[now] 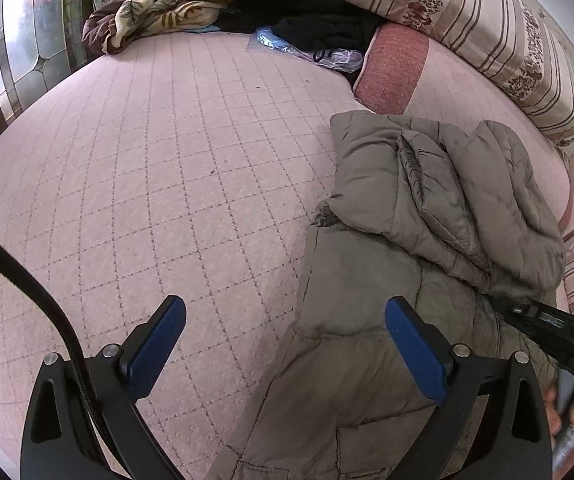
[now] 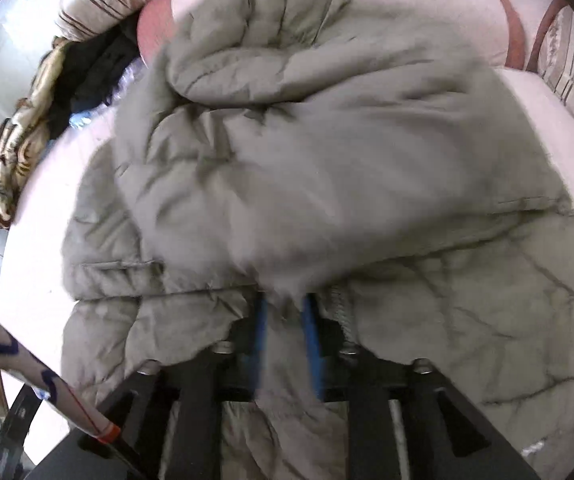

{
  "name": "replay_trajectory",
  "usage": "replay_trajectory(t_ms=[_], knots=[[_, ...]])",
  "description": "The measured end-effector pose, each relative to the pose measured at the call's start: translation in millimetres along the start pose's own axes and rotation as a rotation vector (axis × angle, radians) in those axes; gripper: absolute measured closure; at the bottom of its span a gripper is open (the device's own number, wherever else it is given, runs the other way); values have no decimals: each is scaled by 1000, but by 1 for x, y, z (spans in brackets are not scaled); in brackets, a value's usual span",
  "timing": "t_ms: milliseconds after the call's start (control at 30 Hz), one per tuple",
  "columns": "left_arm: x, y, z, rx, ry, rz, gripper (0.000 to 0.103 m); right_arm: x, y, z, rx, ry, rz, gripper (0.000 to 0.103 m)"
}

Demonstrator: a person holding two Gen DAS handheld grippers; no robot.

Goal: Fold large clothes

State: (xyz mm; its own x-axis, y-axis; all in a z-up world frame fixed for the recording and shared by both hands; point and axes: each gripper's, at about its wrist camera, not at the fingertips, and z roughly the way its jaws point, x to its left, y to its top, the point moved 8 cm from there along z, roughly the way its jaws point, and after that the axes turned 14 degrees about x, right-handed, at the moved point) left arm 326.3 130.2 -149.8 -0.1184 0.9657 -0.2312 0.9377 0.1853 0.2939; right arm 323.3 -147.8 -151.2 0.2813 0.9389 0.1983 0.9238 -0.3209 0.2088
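Right tongs [image 2: 285, 336] sit in the jacket [image 2: 327, 200] hem, narrowly parted with fabric between them, grip unclear; left tongs [image 1: 285, 344] wide open, empty, over its near-left edge; jacket's long axis runs away up the bed [image 1: 147, 160] toward the pillow [image 1: 487, 40], so right is nearer.

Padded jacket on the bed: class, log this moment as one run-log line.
stage: folding | padded jacket: partly folded on bed | left gripper: open, empty | right gripper: fabric between pads, grip unclear
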Motion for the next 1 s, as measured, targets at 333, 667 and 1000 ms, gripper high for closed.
replay_trajectory(t_ms=[333, 667, 1000], knots=[[2, -1, 1, 4, 1, -14, 3, -8, 39, -99, -206, -108, -65, 62], [0, 4, 5, 7, 25, -3, 3, -49, 83, 10, -28, -158, 93, 61], [-1, 3, 6, 14, 24, -1, 3, 19, 90, -62, -188, -59, -30, 63]])
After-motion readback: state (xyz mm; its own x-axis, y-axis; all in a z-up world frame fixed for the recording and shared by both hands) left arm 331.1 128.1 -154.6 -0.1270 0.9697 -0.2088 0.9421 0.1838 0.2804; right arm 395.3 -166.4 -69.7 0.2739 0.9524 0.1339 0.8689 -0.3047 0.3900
